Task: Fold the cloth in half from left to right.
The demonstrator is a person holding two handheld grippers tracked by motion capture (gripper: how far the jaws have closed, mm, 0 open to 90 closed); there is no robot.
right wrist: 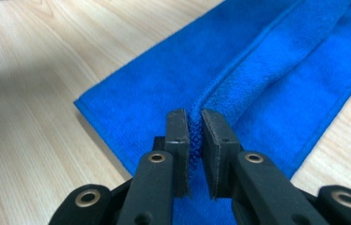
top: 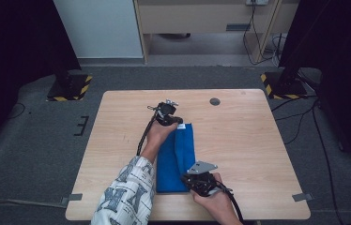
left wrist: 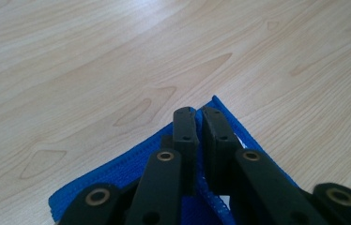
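A blue towel (top: 176, 159) lies folded lengthwise on the wooden table (top: 239, 140), a long strip running from near the person's edge up toward the middle. Both grippers are on it, one at each end.

At the far end, the left gripper (top: 179, 121) sits over the towel's top corner, the left hand (top: 157, 133) behind it and a patterned sleeve (top: 126, 197) trailing back to the bottom of the high view. Along its own jaws, in the left gripper view, the left gripper (left wrist: 198, 115) has its pads drawn almost together — only a thin slit between the tips — and the towel's far corner (left wrist: 225, 117) pokes out just past them, with the stitched blue edge running up between the pads lower down. It has the corner pinched.

At the near end, the right gripper (top: 185, 178) rests on the towel's lower right part, the right hand (top: 216, 199) gripping it from below, a grey three-cornered plate (top: 202, 167) on top. In the right gripper view, the right gripper (right wrist: 194, 117) is nearly closed too — a raised ridge of the towel (right wrist: 267, 65) is squeezed between the two pads, the fold rising away from the jaws toward the upper right while the rest of the cloth lies flat on the wood either side.
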